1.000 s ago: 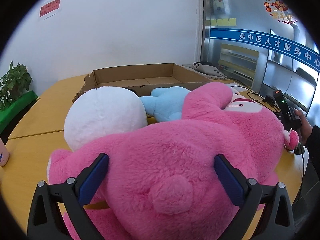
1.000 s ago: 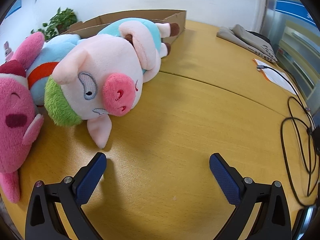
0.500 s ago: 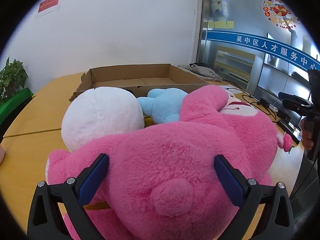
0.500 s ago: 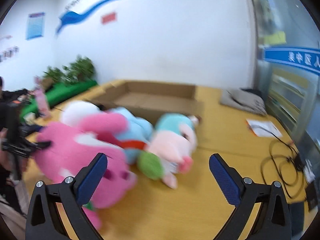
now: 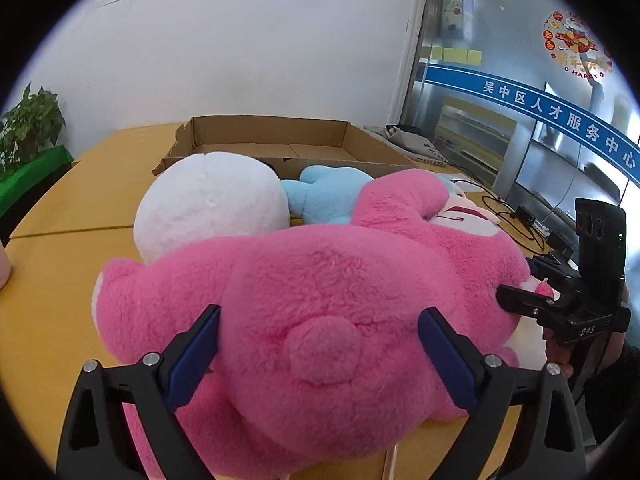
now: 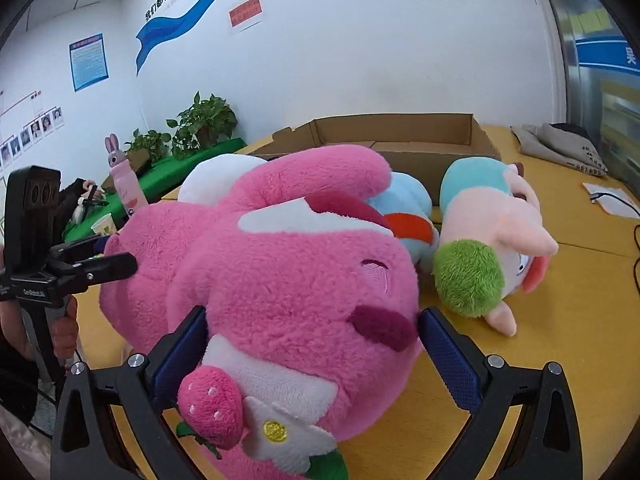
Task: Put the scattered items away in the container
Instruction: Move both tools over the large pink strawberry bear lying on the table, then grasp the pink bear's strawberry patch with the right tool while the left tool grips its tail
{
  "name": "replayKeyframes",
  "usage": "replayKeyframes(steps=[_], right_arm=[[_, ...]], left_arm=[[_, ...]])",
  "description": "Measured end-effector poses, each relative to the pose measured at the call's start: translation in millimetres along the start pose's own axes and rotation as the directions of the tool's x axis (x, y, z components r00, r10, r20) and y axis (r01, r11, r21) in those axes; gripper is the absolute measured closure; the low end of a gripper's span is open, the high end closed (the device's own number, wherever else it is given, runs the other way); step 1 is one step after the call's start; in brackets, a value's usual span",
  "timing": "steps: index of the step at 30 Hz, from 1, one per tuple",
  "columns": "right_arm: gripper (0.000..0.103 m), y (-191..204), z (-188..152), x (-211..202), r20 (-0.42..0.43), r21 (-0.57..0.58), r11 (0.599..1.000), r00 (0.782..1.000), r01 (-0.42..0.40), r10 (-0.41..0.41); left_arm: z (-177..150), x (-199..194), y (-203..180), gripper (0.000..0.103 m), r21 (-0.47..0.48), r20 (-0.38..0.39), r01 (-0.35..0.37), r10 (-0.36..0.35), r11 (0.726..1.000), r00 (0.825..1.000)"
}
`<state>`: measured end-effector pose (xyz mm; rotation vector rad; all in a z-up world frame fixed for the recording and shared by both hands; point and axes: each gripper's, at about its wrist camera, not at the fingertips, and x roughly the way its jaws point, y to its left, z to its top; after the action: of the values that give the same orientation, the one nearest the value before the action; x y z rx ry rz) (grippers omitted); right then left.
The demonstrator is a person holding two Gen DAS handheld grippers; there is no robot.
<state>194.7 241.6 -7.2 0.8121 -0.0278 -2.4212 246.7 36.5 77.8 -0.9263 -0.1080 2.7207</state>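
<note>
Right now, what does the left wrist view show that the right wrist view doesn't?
Left wrist only: the pink bear's back and round tail, with the left gripper straddling its rear, jaws just closing in; the right gripper is seen from outside.

Right wrist only: the bear's face and strawberry, between the right gripper's fingers; the pig toy beside it; the bunny bottle.

Both: the bear, the white plush, the blue plush, the cardboard box behind, the yellow table.
</note>
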Motion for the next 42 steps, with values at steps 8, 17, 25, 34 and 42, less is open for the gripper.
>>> replayKeyframes(steps=[8, 17, 25, 34, 42], right_arm=[[0.012, 19.4, 1.7, -8.5, 0.045, 0.003, 1.000, 0.999, 0.015, -0.015], [0.030, 27.7, 5.3, -28.7, 0.099, -0.011, 1.000, 0.995, 0.007, -0.006], [0.031, 31.9, 27.5, -62.6, 0.218, -0.003, 1.000, 0.976, -0.020, 0.020], [0.032, 39.2, 108.2, -73.9, 0.322, -0.081, 0.997, 0.946, -0.018, 0.043], [0.040, 62.7, 139.5, -14.5, 0.189, -0.174, 0.985, 0.982, 0.019, 0.014]], left_arm=[[1.6, -1.2, 1.9, 0.047, -0.088, -0.022, -0.001, -0.001, 0.996, 1.000], [9.1, -13.9, 7.3, 0.077, -0.118, 0.001, 0.008, -0.008, 0.993, 1.000], [34.0, -41.5, -3.6, 0.081, -0.086, 0.087, 0.028, -0.021, 0.996, 0.996], [128.4, -65.3, -11.5, 0.102, 0.066, 0.279, 0.105, -0.120, 0.992, 0.953], [169.3, -38.5, -35.2, 0.103, 0.192, 0.267, 0.150, -0.198, 0.970, 0.943]])
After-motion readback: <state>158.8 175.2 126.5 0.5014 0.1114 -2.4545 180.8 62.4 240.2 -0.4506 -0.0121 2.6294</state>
